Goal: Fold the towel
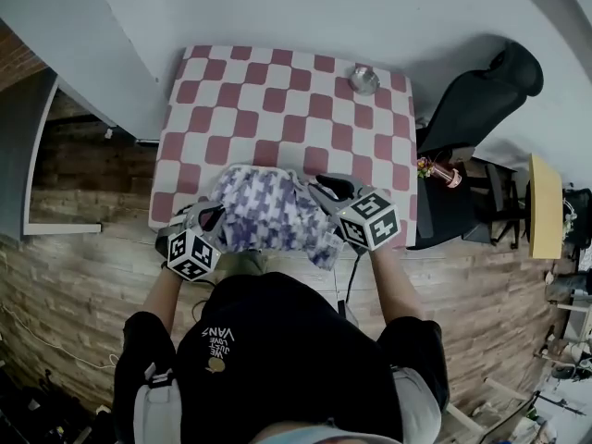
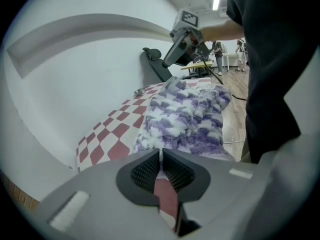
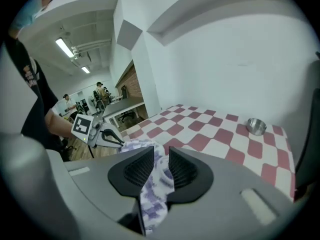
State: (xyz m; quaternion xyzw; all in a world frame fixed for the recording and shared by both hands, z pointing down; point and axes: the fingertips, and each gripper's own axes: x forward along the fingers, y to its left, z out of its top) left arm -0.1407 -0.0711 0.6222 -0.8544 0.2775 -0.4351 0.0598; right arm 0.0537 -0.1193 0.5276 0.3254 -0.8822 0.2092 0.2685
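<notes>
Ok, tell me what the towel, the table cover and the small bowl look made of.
The towel looks like soft terry or fleece, matt: purple-and-white pile in fluffy tufts. The table cover is cloth or thin vinyl, unclear which: checked, draping at the edge. The small bowl looks like steel: silvery, bright glints.

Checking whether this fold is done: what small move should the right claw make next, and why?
Probably pull the right claw back off the towel: its jaws stand apart with the fabric slack between them, and the towel already lies bunched on the table.
</notes>
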